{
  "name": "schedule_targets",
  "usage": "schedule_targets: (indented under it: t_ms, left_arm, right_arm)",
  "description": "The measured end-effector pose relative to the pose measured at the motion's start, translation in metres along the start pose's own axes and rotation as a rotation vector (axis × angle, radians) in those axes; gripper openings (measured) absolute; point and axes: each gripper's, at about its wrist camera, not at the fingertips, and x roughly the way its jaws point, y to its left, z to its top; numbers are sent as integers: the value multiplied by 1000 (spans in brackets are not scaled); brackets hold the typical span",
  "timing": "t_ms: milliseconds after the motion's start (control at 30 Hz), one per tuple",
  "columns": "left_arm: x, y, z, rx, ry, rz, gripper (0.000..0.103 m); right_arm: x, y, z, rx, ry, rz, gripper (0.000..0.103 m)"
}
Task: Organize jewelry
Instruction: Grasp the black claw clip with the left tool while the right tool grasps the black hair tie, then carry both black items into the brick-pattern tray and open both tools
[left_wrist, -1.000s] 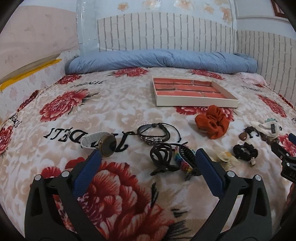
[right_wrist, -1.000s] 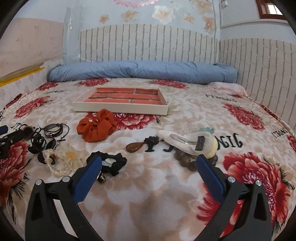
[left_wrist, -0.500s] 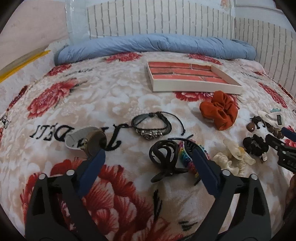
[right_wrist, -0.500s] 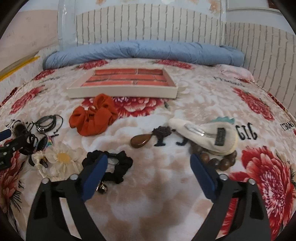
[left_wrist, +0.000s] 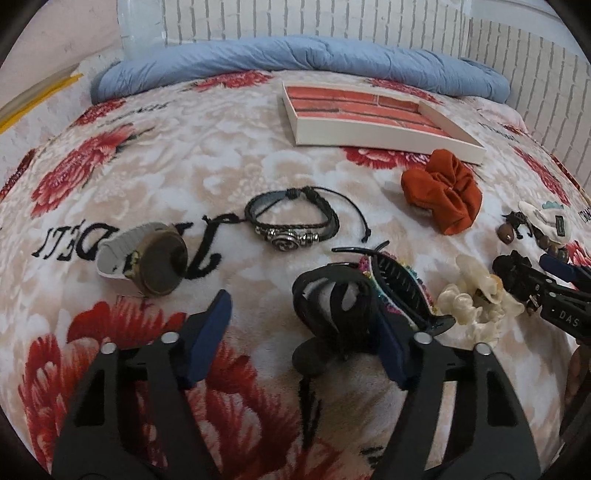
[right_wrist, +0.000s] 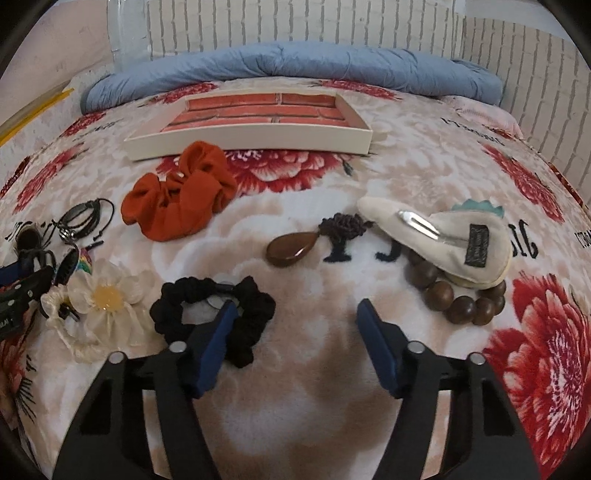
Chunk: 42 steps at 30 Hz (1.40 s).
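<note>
Left tool (left_wrist: 301, 325) closing round black claw clip (left_wrist: 332, 310) — right tool (right_wrist: 295, 325) closing, empty.

This is a bedroom in a home. The whole working surface is a bed covered by a plush blanket (right_wrist: 314, 387) printed with large red flowers and black lettering. A rolled blue quilt (right_wrist: 295, 62) lies across the head of the bed, against a wall papered in a white brick pattern (right_wrist: 295, 22). The same brick pattern runs along the side wall on the right. Personal accessories are spread over the blanket: an orange scrunchie (right_wrist: 181, 192), a black scrunchie (right_wrist: 210, 314), a wooden bead bracelet (right_wrist: 454, 299), a watch (left_wrist: 151, 258). A shallow tray (right_wrist: 251, 142) with a brick-print lining sits behind them.
</note>
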Motion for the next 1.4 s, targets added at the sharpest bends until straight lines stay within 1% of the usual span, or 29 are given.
schedule_targets:
  t_ms: [133,233,333,367,400,467,533,667,767,900,967,1100,1267,1400]
  left_arm:
    - [2,2,-1,-13,8,-20,64]
    - [3,0,-1,-8,7,-27,58]
    - [2,0,-1,-6,1,-30,51]
    - [1,0,-1,-6,-2,-37,46]
    - [1,0,-1,-6,-5,-45,43]
    - [-1,1,-1,-8,-10,-53,36]
    - [-1,1,-1,-10,-14,-59,36]
    - [-3,2,-1,-19,-14,-64,36]
    - [-3,2,-1,-15,-15,-58,36]
    - [-6,2,-1,-14,-22,-45,36]
    - [-8,4,-1,-20,-28,-35,36]
    - [-13,5,2,-28,-50,-2,36]
    - [-18,4,11,-17,-85,47,36]
    - [-23,1,31,4,-128,83,36]
  right_arm:
    - [3,2,0,-7,11,10,53]
    - [4,1,1,-4,15,19,49]
    - [4,0,1,0,9,32,41]
    - [3,-1,1,2,5,37,36]
    - [2,-1,1,4,2,42,32]
    - [1,-2,0,10,-2,54,27]
    - [0,-3,0,15,-4,66,23]
    - [1,-5,1,22,-3,83,20]
    - [2,-7,2,32,0,96,19]
    - [-1,-10,3,36,-6,120,14]
    - [-4,-10,4,27,-16,126,14]
    - [-11,-6,8,-6,-54,129,13]
    - [-23,-4,21,-55,-140,114,13]
    - [-27,-7,42,-69,-197,119,13]
